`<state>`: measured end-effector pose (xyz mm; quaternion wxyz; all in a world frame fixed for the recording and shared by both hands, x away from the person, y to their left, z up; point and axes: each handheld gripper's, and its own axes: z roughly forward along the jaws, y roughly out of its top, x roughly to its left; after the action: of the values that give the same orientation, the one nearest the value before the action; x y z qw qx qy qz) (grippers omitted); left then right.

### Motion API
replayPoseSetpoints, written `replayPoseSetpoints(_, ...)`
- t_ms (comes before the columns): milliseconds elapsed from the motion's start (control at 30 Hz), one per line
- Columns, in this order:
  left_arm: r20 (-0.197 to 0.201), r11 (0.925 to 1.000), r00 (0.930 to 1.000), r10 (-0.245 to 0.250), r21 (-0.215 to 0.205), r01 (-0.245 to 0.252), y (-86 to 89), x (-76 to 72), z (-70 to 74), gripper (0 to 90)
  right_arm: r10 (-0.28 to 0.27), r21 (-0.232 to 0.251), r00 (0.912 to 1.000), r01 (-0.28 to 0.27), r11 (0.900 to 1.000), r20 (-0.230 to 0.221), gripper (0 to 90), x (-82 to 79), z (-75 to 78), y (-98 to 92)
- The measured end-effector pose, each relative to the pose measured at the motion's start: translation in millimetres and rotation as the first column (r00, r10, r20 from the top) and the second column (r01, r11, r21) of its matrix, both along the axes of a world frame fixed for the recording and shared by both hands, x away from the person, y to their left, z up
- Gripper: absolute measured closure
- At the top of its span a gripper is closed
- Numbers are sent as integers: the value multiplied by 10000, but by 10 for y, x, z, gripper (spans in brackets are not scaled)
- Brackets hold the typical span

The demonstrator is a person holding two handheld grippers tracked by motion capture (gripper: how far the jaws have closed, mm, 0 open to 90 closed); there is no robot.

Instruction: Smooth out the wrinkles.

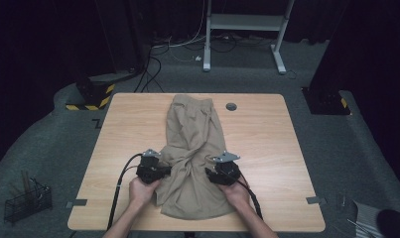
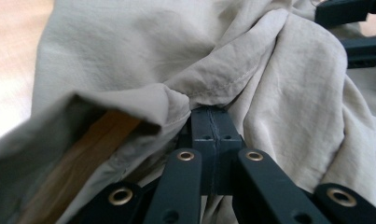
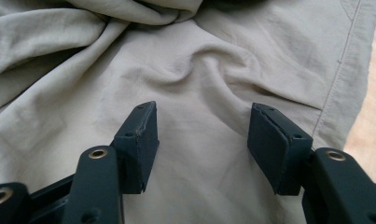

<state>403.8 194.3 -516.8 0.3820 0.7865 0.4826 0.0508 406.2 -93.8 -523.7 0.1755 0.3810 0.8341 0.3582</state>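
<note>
A beige garment (image 1: 195,129) lies lengthwise on the wooden table (image 1: 128,129), bunched and twisted across its middle. My left gripper (image 1: 168,170) sits at the garment's left edge. In the left gripper view its jaws (image 2: 212,109) are shut on a fold of the beige cloth (image 2: 129,46), with a hemmed edge pulled tight above them. My right gripper (image 1: 207,172) is at the garment's right side. In the right gripper view it (image 3: 202,126) stands open just over the wrinkled cloth (image 3: 199,70), with nothing pinched between its pads.
A round grommet hole (image 1: 231,106) sits near the table's far edge. Grey tape marks (image 1: 313,200) lie by the near corners. On the floor are a wire basket (image 1: 26,201) at the left, a striped base (image 1: 91,94) and a white frame (image 1: 244,22) behind.
</note>
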Motion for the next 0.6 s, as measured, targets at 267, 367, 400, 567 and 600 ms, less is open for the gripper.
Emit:
replayPoseSetpoints(267,395,9964,9992,-28,843,-5,-93,205,62,863,-487,-7,9988,487,9988,-19,426,238,0,57)
replayPoseSetpoints(367,760,9980,9970,116,605,-163,-12,105,163,772,-513,-2,9987,513,9987,-24,427,211,0,42)
replayPoseSetpoints(400,1009,9982,9947,210,546,-266,23,64,216,739,-479,-5,9989,479,9989,5,427,206,-1,37)
replayPoseSetpoints(567,1896,9941,9778,888,444,-989,273,-110,469,527,-469,-31,9989,469,9989,25,427,194,-1,33)
replayPoseSetpoints(600,1932,9921,9758,1028,511,-1146,330,-127,494,487,-473,-33,9989,473,9989,27,427,194,-1,33)
